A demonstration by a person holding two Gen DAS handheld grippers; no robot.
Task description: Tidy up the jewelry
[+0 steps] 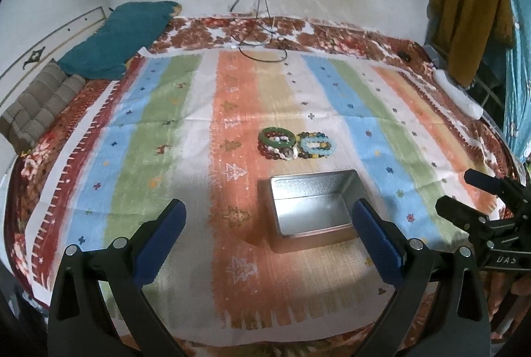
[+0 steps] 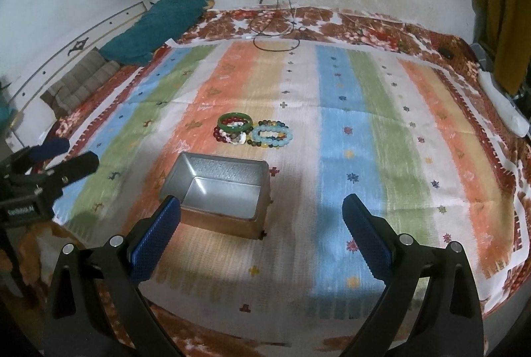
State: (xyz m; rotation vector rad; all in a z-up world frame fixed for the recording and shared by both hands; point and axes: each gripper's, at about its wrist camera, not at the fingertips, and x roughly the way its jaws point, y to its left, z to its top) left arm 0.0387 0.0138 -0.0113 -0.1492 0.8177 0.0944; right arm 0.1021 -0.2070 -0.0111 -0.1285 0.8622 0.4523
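Observation:
A pile of bracelets (image 1: 295,144) lies on the striped cloth: a green bangle (image 1: 277,135) on dark red beads, and a light blue bead bracelet (image 1: 317,145) beside it. The pile also shows in the right wrist view (image 2: 254,133). An open, empty metal tin (image 1: 310,207) stands just in front of the pile; it also shows in the right wrist view (image 2: 220,187). My left gripper (image 1: 268,241) is open and empty, in front of the tin. My right gripper (image 2: 262,237) is open and empty, to the right of the tin.
The striped cloth (image 1: 166,131) covers a bed with a floral blanket (image 1: 199,32). A teal pillow (image 1: 119,35) and folded brown bedding (image 1: 39,108) lie at the back left. Cables (image 1: 262,8) hang from a wall socket. Clothes (image 1: 471,12) hang at the right.

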